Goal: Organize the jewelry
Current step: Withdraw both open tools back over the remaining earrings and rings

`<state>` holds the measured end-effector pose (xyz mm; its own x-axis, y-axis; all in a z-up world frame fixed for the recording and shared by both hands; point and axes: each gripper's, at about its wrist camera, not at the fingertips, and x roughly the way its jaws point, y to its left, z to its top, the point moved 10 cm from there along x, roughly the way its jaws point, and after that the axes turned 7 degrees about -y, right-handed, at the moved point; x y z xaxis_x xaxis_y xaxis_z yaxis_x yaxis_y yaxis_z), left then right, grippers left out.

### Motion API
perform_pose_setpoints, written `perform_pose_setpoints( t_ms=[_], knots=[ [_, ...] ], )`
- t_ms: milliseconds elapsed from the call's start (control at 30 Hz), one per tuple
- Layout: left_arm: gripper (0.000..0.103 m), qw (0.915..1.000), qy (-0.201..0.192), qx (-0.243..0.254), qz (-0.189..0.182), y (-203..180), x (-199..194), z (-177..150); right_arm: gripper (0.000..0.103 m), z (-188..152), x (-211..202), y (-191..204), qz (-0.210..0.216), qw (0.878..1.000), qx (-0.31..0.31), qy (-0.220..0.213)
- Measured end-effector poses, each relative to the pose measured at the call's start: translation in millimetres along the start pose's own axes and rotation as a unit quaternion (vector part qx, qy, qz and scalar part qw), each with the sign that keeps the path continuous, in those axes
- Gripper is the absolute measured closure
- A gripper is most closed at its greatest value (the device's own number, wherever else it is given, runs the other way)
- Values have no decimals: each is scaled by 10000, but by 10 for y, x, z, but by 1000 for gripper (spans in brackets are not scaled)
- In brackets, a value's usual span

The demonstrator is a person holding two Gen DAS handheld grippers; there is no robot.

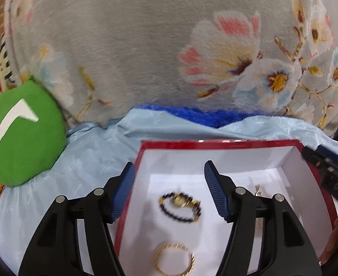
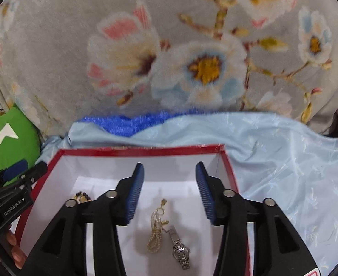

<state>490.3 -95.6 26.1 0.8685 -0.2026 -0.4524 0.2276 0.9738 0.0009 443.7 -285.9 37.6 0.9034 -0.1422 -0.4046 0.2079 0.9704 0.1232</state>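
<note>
Bright, even light — soft shadows, slight motion blur, strong fisheye bending at edges.

Bracelets (image 1: 180,206), necklace (image 2: 157,227), watch (image 2: 179,248) in box (image 1: 214,143)

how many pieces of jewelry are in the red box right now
4 visible: a dark beaded bracelet at the left, a gold ring nearer the camera, a pearl strand and a silver watch at the right. The grippers may hide more.

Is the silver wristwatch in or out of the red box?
In: the silver wristwatch lies on the white floor of the red box, beside a pearl strand.
</note>
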Motion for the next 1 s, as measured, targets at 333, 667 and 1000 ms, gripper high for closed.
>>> perform_pose_setpoints(
  t_ms=[333,667,1000],
  knots=[
    [39,9999,118,23,-30,541,-1439,-679,41,-530,-1618,202,840,9963,162,-122],
    [39,9916,1266,-62,-272,476,-2185,-2029,39,-2018,-2624,434,962,9919,54,829],
    [51,9849,1725,-108,-127,411,-2220,-2715,39,-2622,-2857,296,665,9893,353,1247]
  ],
)
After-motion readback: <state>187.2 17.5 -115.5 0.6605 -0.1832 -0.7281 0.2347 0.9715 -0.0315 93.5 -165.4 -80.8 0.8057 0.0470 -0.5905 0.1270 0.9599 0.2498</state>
